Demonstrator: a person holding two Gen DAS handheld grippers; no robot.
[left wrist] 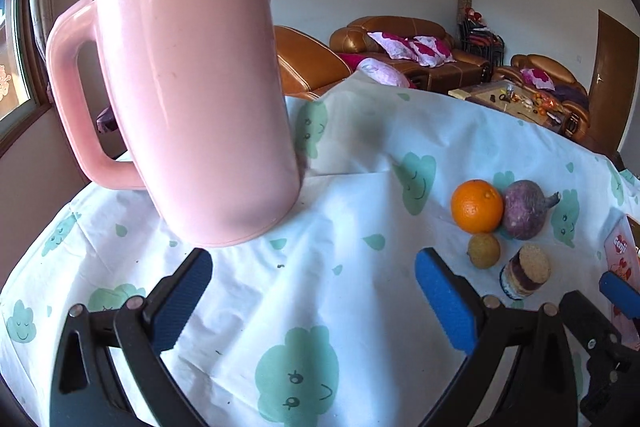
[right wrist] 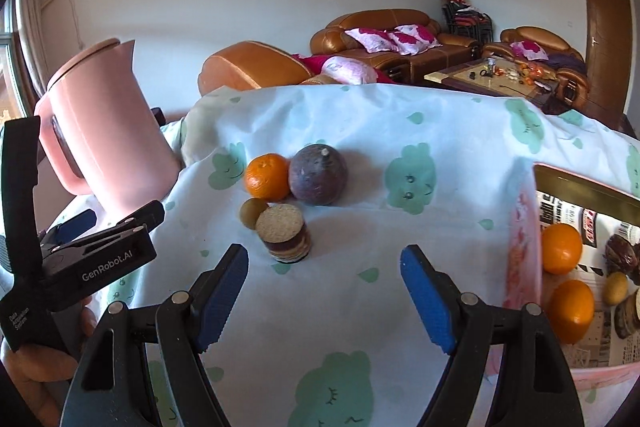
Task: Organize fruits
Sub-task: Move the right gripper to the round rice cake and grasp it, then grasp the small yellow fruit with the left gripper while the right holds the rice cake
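Observation:
An orange (right wrist: pixel 267 181), a round purple fruit (right wrist: pixel 318 174), a small yellow-brown fruit (right wrist: pixel 251 211) and a jar with a cork lid (right wrist: pixel 285 233) sit together on the cloth-covered table. They also show in the left wrist view: orange (left wrist: pixel 477 205), purple fruit (left wrist: pixel 525 209), small fruit (left wrist: pixel 484 250), jar (left wrist: pixel 525 270). My right gripper (right wrist: pixel 324 291) is open and empty, just short of the jar. My left gripper (left wrist: pixel 314 297) is open and empty in front of the pink kettle (left wrist: pixel 192 83). A pink box (right wrist: pixel 524 247) at right holds two oranges (right wrist: pixel 561 247) and other items.
The pink kettle (right wrist: pixel 104 131) stands at the table's left. The white cloth with green cloud prints (right wrist: pixel 400 195) covers the table. Sofas and a coffee table (right wrist: pixel 492 75) lie beyond the far edge. The left gripper's body (right wrist: pixel 80 259) sits at the left of the right wrist view.

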